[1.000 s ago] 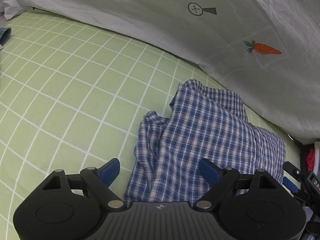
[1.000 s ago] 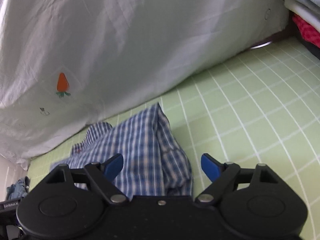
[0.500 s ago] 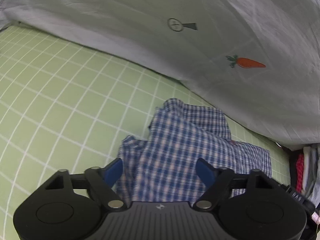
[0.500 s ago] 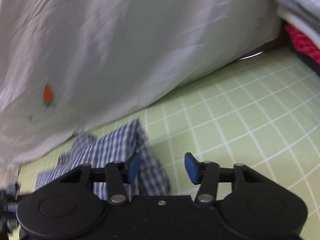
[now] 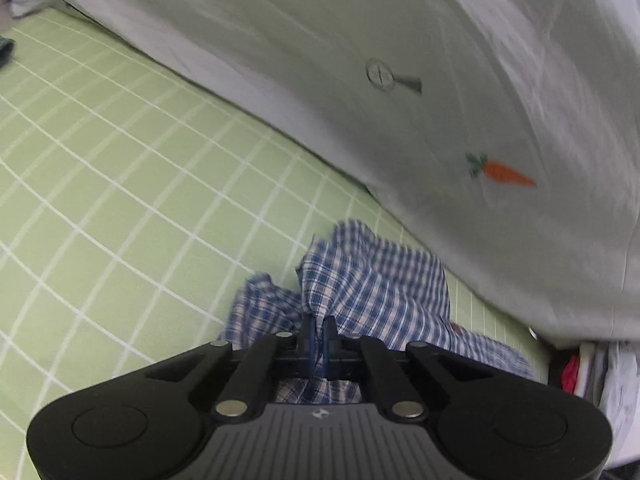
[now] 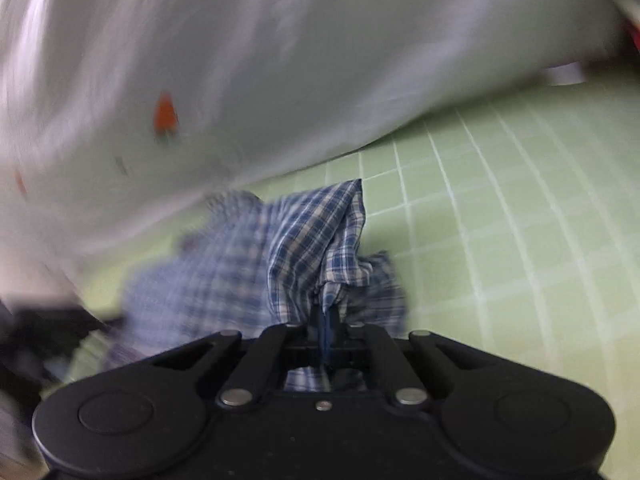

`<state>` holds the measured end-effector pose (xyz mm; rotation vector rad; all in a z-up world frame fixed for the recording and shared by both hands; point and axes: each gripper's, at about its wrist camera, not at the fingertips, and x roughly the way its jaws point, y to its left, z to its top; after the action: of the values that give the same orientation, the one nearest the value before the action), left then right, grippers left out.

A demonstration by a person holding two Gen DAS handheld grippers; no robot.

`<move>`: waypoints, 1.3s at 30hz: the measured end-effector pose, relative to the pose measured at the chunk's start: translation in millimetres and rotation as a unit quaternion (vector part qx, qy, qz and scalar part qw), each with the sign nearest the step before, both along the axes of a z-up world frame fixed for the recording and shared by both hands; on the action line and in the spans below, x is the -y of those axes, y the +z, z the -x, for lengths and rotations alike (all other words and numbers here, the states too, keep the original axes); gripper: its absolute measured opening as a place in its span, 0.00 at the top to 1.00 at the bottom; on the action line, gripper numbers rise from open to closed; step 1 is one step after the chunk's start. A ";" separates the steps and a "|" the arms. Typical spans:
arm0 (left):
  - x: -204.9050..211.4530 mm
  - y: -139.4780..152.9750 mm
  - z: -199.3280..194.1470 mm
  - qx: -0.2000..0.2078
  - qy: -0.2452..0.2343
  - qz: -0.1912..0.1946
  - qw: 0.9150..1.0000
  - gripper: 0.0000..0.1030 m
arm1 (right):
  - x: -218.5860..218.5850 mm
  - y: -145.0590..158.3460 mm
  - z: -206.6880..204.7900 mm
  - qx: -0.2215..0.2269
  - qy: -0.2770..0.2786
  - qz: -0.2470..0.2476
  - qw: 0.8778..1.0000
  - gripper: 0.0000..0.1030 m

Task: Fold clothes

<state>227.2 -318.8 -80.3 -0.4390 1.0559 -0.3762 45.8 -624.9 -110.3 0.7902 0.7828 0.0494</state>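
Note:
A blue and white plaid garment (image 5: 376, 284) lies crumpled on a green checked sheet (image 5: 132, 200). My left gripper (image 5: 319, 330) is shut on a fold of the plaid cloth near its left side. In the right wrist view the same garment (image 6: 312, 240) bunches up in front of my right gripper (image 6: 326, 320), which is shut on a raised fold of it. That view is blurred by motion.
A white quilt with a carrot print (image 5: 500, 172) lies along the far side of the bed and shows in the right wrist view too (image 6: 280, 60). Stacked clothes (image 5: 576, 372) sit at the right edge. A dark cloth (image 5: 6, 50) lies at the far left.
Both grippers were open around the plaid garment; both have closed on folds of it. The right gripper is moving, and the cloth is pulled up into a peak.

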 end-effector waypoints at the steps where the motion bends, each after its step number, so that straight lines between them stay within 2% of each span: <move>1: -2.9 1.9 0.1 0.004 0.006 -0.001 1.000 0.97 | 4.1 1.2 9.6 0.003 -0.020 -0.049 0.999 0.99; 2: -5.2 2.0 -0.5 0.004 0.011 -0.001 1.000 0.97 | 8.3 2.5 19.1 0.006 -0.039 -0.098 0.994 0.99; 3: -6.8 0.2 -1.4 0.002 0.017 -0.001 1.000 0.97 | 7.2 1.3 24.3 -0.012 -0.042 -0.100 0.994 0.99; 6: -5.0 -11.3 -4.3 -0.018 0.028 -0.007 0.999 0.96 | -4.1 -32.0 29.9 -0.116 -0.020 -0.058 0.991 0.99; 7: -3.6 -13.4 -4.7 -0.023 0.031 -0.010 0.999 0.96 | -4.6 -43.8 34.3 -0.132 -0.023 -0.085 0.987 0.99; 8: -1.8 -13.0 -4.3 -0.022 0.029 -0.017 0.999 0.92 | -5.6 -46.3 37.9 -0.131 -0.027 -0.100 0.986 0.99; 10: 0.9 -7.1 -1.2 -0.001 0.016 -0.045 0.999 0.77 | -8.4 -45.5 44.3 -0.125 -0.033 -0.116 0.985 0.96; 11: 0.7 -3.8 0.0 0.009 0.010 -0.061 0.998 0.60 | -11.6 -39.1 44.1 -0.124 -0.026 -0.091 0.988 0.90; 12: -0.7 -1.6 0.4 0.016 0.003 -0.073 0.997 0.38 | -14.7 -31.3 42.3 -0.127 -0.022 -0.053 0.990 0.75; 13: -3.6 0.2 1.3 0.021 -0.003 -0.080 0.997 0.29 | -17.9 -23.0 40.9 -0.129 -0.023 -0.010 0.991 0.62; 14: -7.2 0.9 1.8 0.025 -0.008 -0.082 0.996 0.21 | -19.6 -15.1 39.8 -0.127 -0.031 0.029 0.991 0.41; 15: -10.4 -0.6 1.1 0.022 -0.014 -0.083 0.996 0.19 | -20.7 -9.3 39.8 -0.121 -0.041 0.060 0.990 0.29; 17: -15.7 -6.0 -1.1 0.008 -0.024 -0.084 0.996 0.18 | -21.6 -4.1 40.8 -0.100 -0.063 0.086 0.989 0.27; 21: -24.6 -24.4 -2.0 -0.028 -0.024 -0.087 0.996 0.18 | -18.2 -8.5 38.7 -0.075 -0.108 0.040 0.991 0.15; 23: -25.1 -30.5 -1.2 -0.035 -0.033 -0.076 0.996 0.18 | -20.4 -11.1 33.9 -0.072 -0.106 0.015 0.992 0.13; 26: -21.6 -39.4 -0.4 -0.045 -0.044 -0.064 0.996 0.18 | -28.7 -18.9 20.3 -0.082 -0.100 0.004 0.992 0.08; 29: -15.4 -40.6 -0.4 -0.035 -0.061 -0.057 0.996 0.16 | -38.3 -24.3 9.3 -0.082 -0.098 0.006 0.992 0.04; 32: -9.3 -41.1 -0.4 -0.027 -0.081 -0.050 0.995 0.18 | -42.2 -30.1 0.8 -0.074 -0.089 -0.013 0.993 0.03; 34: -7.2 -41.6 0.3 -0.028 -0.087 -0.038 0.995 0.29 | -44.3 -32.6 -0.7 -0.065 -0.088 -0.027 0.994 0.01; 36: -6.7 -48.2 1.4 -0.056 -0.085 0.003 0.995 0.59 | -50.1 -34.0 -3.7 -0.055 -0.085 -0.027 0.995 0.01; 37: -6.5 -51.5 1.9 -0.070 -0.083 0.023 0.994 0.66 | -54.0 -34.4 -5.8 -0.051 -0.080 -0.026 0.995 0.01; 38: -5.1 -52.3 5.3 -0.074 -0.081 0.032 0.993 0.78 | -59.0 -36.2 -9.8 -0.048 -0.063 -0.035 0.996 0.02; 39: -3.6 -52.9 8.8 -0.077 -0.079 0.040 0.993 0.82 | -64.3 -38.3 -14.4 -0.046 -0.043 -0.048 0.997 0.12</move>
<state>218.4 -315.2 -133.1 -0.4624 1.2336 -0.5322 60.2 -560.7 -148.6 0.9210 0.8375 -0.0275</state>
